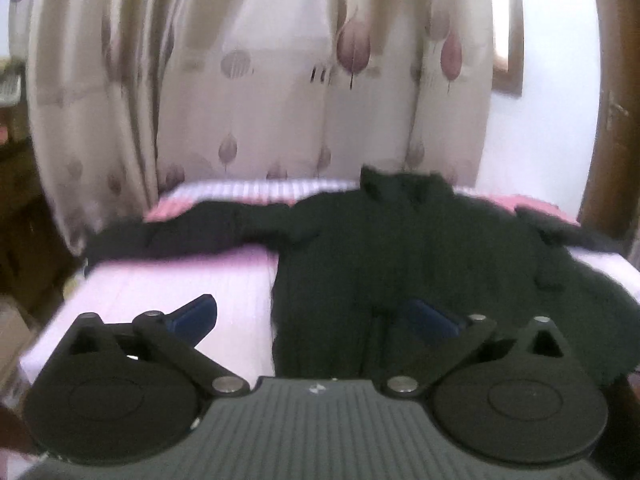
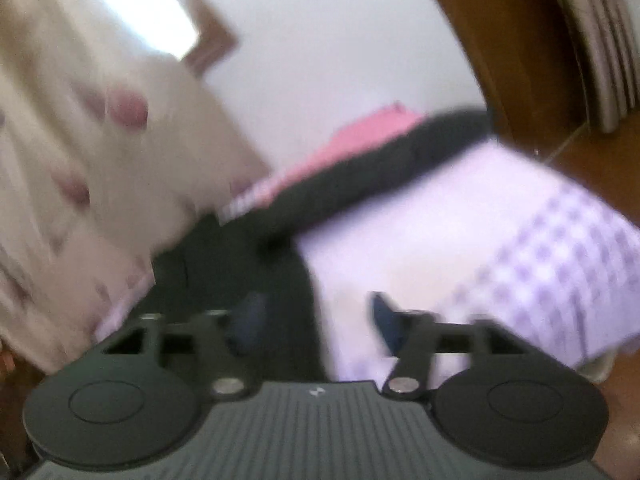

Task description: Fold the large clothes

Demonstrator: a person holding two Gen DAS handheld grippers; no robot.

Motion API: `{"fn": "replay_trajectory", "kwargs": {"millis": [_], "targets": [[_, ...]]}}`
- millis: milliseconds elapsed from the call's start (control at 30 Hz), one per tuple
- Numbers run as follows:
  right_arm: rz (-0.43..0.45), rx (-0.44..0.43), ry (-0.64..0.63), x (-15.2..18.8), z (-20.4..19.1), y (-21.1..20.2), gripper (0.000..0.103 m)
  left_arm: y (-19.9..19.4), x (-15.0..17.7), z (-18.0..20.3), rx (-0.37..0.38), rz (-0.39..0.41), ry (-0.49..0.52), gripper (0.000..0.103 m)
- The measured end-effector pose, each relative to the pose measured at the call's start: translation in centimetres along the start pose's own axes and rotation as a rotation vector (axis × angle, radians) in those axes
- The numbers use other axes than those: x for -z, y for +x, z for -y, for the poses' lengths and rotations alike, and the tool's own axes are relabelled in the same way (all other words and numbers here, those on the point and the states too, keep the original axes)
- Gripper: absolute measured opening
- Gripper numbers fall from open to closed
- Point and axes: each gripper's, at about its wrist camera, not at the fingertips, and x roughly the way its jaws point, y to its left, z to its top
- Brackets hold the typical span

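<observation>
A black long-sleeved garment (image 1: 384, 248) lies spread flat on a pink and lilac bed (image 1: 180, 280), collar at the far side, sleeves out to left and right. My left gripper (image 1: 316, 316) is open and empty, held above the garment's near hem, its blue fingertips (image 1: 196, 314) wide apart. The right wrist view is blurred. My right gripper (image 2: 316, 316) is open and empty over the garment's right edge (image 2: 280, 280), with the right sleeve (image 2: 400, 156) stretching away across the bed (image 2: 440, 240).
A cream curtain with leaf prints (image 1: 260, 80) hangs behind the bed. A brown wooden door frame (image 1: 612, 100) stands at the right. Dark furniture (image 1: 24, 220) sits left of the bed. A checked lilac cover (image 2: 560, 272) drapes over the bed's right side.
</observation>
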Motion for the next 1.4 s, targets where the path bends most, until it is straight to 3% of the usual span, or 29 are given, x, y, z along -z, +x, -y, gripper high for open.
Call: {"fn": "replay_trajectory", "kwargs": {"millis": [167, 333, 467, 633, 800, 867, 933, 1000, 1100, 1200, 1300, 1400], "targets": [[0.011, -0.003, 0.164, -6.9, 3.4, 5.0, 0.07, 2.9, -3.0, 3.2, 0.008, 0.052, -0.056, 0.103], [0.017, 0.137, 0.303, -11.2, 9.5, 11.5, 0.07, 8.8, -5.0, 7.1, -0.013, 0.074, -0.027, 0.103], [0.013, 0.169, 0.404, -11.6, 13.0, 16.4, 0.07, 14.8, -5.1, 9.1, -0.041, 0.042, 0.009, 0.103], [0.075, 0.197, 0.425, -12.1, 14.8, 19.1, 0.069, 20.6, -4.1, 8.1, -0.062, -0.019, -0.029, 0.103], [0.087, 0.207, 0.396, -13.3, 15.0, 21.4, 0.069, 24.2, -2.2, 7.3, -0.161, -0.041, 0.04, 0.102], [0.085, 0.269, 0.345, -13.7, 14.3, 21.6, 0.061, 25.1, -1.4, 7.2, -0.177, -0.058, 0.063, 0.102], [0.052, 0.355, 0.283, -14.0, 13.8, 22.6, 0.017, 25.4, -0.9, 6.9, -0.161, -0.069, 0.059, 0.102], [0.037, 0.372, 0.282, -14.6, 13.8, 23.7, 0.009, 25.8, -0.7, 6.9, -0.155, -0.09, 0.056, 0.102], [0.07, 0.382, 0.257, -15.8, 11.5, 23.4, 0.004, 26.1, -0.6, 6.0, -0.13, -0.109, 0.015, 0.103], [0.172, 0.211, 0.163, -16.8, 5.1, 21.7, 0.004, 26.6, -0.5, 4.9, -0.104, -0.137, -0.05, 0.103], [0.172, 0.055, 0.059, -16.9, -3.0, 21.3, 0.004, 26.8, -0.5, 4.2, -0.097, -0.151, -0.111, 0.103], [0.127, -0.12, -0.099, -14.8, -13.0, 22.0, 0.004, 26.7, -0.4, 3.9, -0.106, -0.15, -0.131, 0.103]]}}
